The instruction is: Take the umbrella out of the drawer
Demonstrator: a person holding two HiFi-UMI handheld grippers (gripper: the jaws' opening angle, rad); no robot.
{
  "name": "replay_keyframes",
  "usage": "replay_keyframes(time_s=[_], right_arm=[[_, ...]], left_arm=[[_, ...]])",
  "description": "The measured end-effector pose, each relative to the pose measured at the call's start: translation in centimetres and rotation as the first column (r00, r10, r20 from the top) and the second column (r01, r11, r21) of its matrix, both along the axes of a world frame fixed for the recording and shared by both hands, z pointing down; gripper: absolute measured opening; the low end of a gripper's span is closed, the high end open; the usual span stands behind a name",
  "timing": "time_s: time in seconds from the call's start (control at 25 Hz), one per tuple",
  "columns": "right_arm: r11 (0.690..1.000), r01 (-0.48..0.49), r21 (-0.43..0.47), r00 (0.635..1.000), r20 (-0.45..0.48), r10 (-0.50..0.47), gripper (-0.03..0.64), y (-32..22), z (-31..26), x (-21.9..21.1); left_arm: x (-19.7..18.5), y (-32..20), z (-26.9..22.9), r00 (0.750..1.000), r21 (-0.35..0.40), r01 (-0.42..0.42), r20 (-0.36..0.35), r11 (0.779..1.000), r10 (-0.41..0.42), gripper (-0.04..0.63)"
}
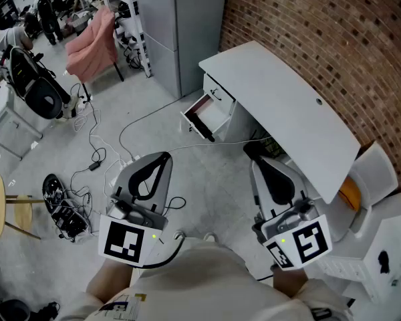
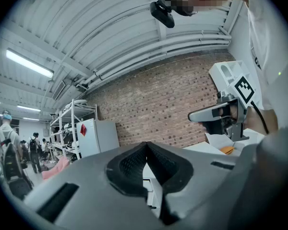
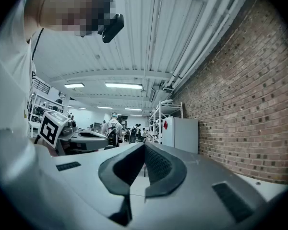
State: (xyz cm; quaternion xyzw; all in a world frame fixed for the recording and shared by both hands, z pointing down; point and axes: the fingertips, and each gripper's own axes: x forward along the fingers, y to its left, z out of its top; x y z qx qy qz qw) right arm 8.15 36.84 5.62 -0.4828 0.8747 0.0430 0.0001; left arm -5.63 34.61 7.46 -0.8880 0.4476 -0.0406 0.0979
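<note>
White desk (image 1: 281,92) drawer (image 1: 214,112) stands open, well ahead of both grippers. A dark slim item along its front is probably the umbrella (image 1: 202,127). Left gripper (image 1: 164,156) and right gripper (image 1: 252,160): jaws fully closed, empty.

The head camera looks steeply down from above the person, with the left gripper (image 1: 162,160) at 7 o'clock and the right gripper (image 1: 257,162) at 5 o'clock. Each gripper camera sits close behind its own jaws and looks level along them. All three views share the brick wall (image 1: 307,32); each gripper view catches the other gripper.
</note>
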Motion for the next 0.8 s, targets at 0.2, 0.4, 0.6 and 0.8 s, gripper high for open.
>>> replay_keyframes(time_s=[0.2, 0.4, 0.6, 0.8], right_arm=[[1.000, -0.025, -0.019, 0.999, 0.025, 0.025, 0.008, 0.5, 0.0, 1.0], [0.999, -0.031, -0.018, 0.999, 0.029, 0.032, 0.008, 0.9, 0.1, 1.3], [0.999, -0.030, -0.032, 0.999, 0.028, 0.031, 0.008, 1.3, 0.7, 1.7], [0.999, -0.022, -0.041, 0.999, 0.023, 0.023, 0.008, 1.5, 1.0, 2.2]], left_arm=[[0.5, 0.7, 0.4, 1.000, -0.044, -0.009, -0.003, 0.999, 0.009, 0.008], [0.8, 0.8, 0.3, 1.000, -0.045, -0.020, 0.001, 0.999, 0.020, 0.008], [1.4, 1.2, 0.5, 1.000, -0.049, -0.029, 0.008, 0.998, 0.030, 0.008], [2.2, 1.4, 0.6, 0.999, -0.053, -0.035, 0.014, 0.998, 0.036, 0.008]])
